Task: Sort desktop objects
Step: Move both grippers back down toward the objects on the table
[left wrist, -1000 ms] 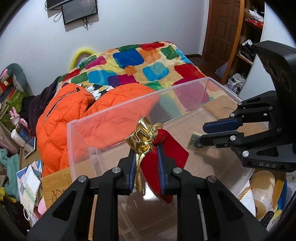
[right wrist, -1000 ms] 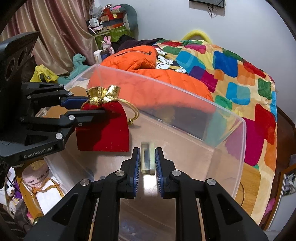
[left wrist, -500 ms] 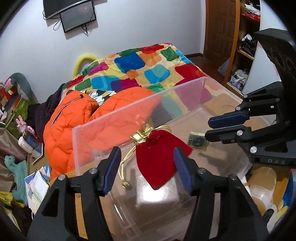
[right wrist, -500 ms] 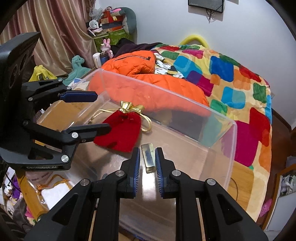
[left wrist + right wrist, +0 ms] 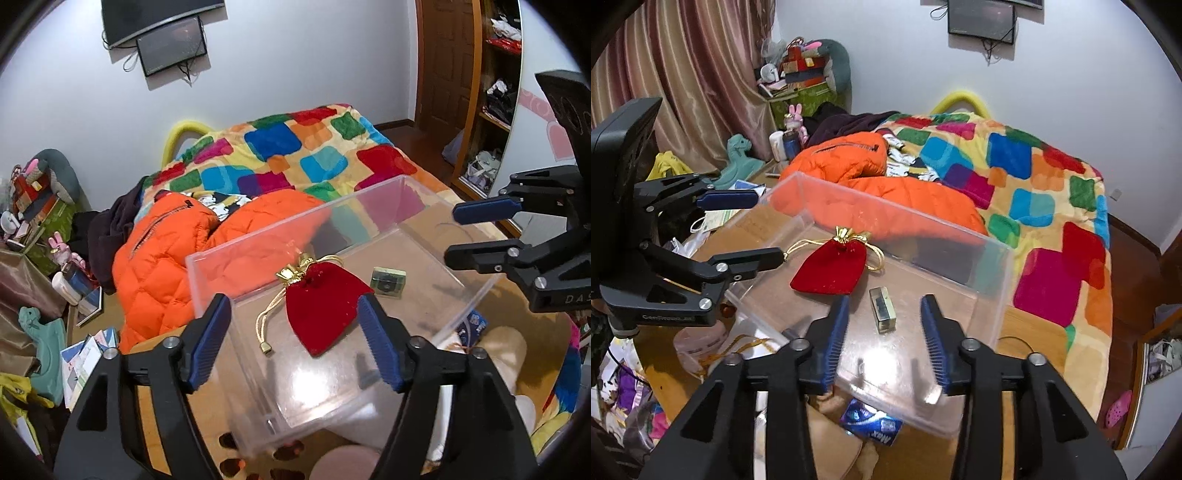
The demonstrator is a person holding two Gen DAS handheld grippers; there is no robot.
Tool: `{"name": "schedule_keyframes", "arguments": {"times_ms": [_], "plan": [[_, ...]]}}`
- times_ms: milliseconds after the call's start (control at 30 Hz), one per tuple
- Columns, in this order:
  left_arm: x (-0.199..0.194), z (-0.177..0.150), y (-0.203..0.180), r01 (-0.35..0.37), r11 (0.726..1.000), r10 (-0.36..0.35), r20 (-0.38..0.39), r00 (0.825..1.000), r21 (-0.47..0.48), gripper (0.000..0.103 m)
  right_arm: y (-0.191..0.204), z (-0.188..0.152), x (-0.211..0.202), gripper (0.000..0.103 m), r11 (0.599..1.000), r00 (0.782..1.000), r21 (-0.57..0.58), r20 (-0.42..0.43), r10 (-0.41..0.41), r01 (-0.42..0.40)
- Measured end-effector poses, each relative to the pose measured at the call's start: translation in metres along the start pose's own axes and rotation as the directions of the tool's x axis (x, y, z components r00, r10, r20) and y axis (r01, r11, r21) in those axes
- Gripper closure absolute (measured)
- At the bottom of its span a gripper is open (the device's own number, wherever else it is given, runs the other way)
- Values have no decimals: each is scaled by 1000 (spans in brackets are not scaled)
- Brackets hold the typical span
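A red velvet pouch (image 5: 325,304) with a gold drawstring lies flat on the bottom of a clear plastic box (image 5: 255,240); it also shows in the right wrist view (image 5: 831,269). A small greenish block (image 5: 388,281) lies to its right in the box, and shows in the right wrist view (image 5: 882,309). My left gripper (image 5: 293,332) is open and empty above the box's near side. My right gripper (image 5: 884,325) is open and empty above the block. Each gripper appears in the other's view, the right (image 5: 476,234) and the left (image 5: 746,225).
The clear box (image 5: 1004,280) stands on a cluttered wooden table (image 5: 1030,332). A blue packet (image 5: 873,428) and a bag with gold cord (image 5: 738,347) lie beside it. Behind are an orange jacket (image 5: 159,266) and a bed with a patchwork blanket (image 5: 295,155).
Both grippers opened and pulled back and up. The red pouch dropped from the left gripper and the small block from the right; both now lie in the box.
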State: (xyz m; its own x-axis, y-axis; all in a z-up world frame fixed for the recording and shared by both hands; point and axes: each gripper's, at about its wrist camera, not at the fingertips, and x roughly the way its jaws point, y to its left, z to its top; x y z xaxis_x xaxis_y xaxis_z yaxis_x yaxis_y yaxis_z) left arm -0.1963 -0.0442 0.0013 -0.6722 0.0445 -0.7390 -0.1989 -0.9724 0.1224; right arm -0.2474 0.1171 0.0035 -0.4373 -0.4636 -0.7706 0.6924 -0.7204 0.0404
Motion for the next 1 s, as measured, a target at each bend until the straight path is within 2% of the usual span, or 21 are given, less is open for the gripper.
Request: {"name": "schedule_keyframes", "arguments": {"times_ms": [100, 200, 267, 333, 467, 700, 867, 1000], "plan": [[-13, -1, 1, -6, 1000, 6, 16, 1000, -13, 28, 3, -3, -14, 53, 1000, 999, -3, 27, -21, 21], [-28, -5, 4, -10, 999, 11, 38, 999, -34, 19, 6, -7, -28, 47, 999, 998, -6, 46, -39, 39], [-37, -8, 6, -10, 999, 12, 51, 999, -45, 19, 9, -11, -38, 32, 998, 997, -3, 57, -55, 55], [-47, -12, 8, -12, 998, 16, 62, 998, -58, 18, 10, -15, -48, 27, 998, 995, 7, 80, -66, 66], [-65, -23, 12, -21, 996, 28, 82, 996, -92, 10, 11, -23, -64, 26, 997, 992, 22, 106, -72, 70], [-85, -48, 15, -22, 990, 39, 113, 993, -142, 9, 23, -45, -78, 24, 997, 989, 19, 127, -75, 73], [-86, -67, 11, -23, 988, 39, 106, 994, -153, 9, 36, -62, -75, 24, 997, 989, -8, 125, -74, 75], [-82, -84, 11, -33, 986, 47, 84, 995, -161, 9, 37, -74, -70, 24, 999, 993, 12, 107, -44, 43]]}}
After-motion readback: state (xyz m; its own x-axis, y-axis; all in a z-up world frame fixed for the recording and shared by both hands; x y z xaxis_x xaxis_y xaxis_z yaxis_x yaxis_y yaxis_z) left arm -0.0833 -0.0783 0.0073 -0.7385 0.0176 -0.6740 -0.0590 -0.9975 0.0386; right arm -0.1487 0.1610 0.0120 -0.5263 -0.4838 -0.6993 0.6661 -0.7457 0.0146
